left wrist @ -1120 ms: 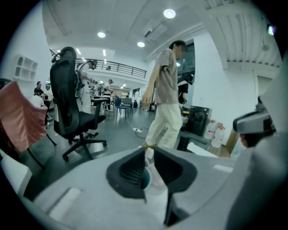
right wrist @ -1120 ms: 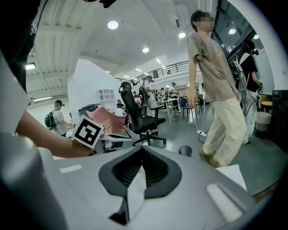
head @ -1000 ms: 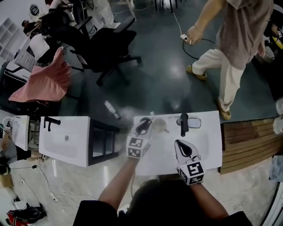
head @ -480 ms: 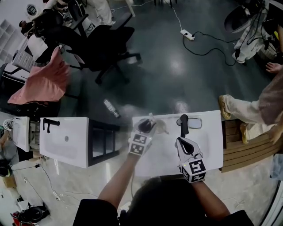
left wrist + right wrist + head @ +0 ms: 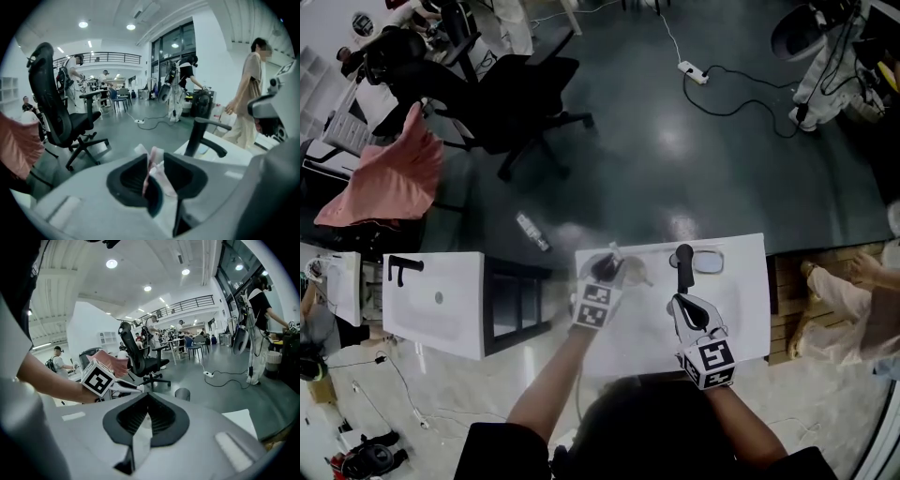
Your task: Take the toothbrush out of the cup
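In the left gripper view we see the pink-and-white toothbrush (image 5: 153, 159) standing upright between the pads of the left claw (image 5: 156, 174). Those jaws have just been closing and now sit a narrow gap apart, pressed against the handle on both sides. That view hides the translucent cup (image 5: 636, 272). Only the head view shows it, as a faint shape just right of the claw's tip, and we cannot tell whether the brush is still inside it. The right gripper view shows the right claw (image 5: 147, 404) fully closed and empty.

A second ago the person in beige trousers (image 5: 848, 305) stood on the floor ahead; now they are at the right edge of the head view.

The brush stands at the back-left edge of the white sink tabletop (image 5: 741, 309). The black faucet (image 5: 682, 267) is near on its right, just beyond the right claw's tip. Past that edge lies open dark floor (image 5: 675, 159), with the black office chair (image 5: 516, 98) well apart.
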Available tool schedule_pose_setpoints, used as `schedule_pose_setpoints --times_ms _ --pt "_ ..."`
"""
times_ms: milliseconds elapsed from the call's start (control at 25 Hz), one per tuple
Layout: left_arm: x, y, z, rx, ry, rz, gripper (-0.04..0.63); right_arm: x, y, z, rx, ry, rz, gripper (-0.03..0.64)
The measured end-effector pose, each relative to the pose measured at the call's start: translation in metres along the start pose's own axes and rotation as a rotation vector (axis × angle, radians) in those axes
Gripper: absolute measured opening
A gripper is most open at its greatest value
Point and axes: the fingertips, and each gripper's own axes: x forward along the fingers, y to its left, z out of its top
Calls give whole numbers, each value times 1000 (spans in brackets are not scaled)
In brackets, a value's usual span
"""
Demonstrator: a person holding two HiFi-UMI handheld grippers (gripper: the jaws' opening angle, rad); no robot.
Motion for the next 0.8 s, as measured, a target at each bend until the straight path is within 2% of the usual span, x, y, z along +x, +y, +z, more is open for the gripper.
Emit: schedule_pose_setpoints --times_ms 440,800 --pt "-14 6 4 17 -23 67 71 -13 -8 1 -6 -20 -18 2" --pt "-56 -5 29 23 -105 96 69 -40 9 10 -15 -54 -28 2"
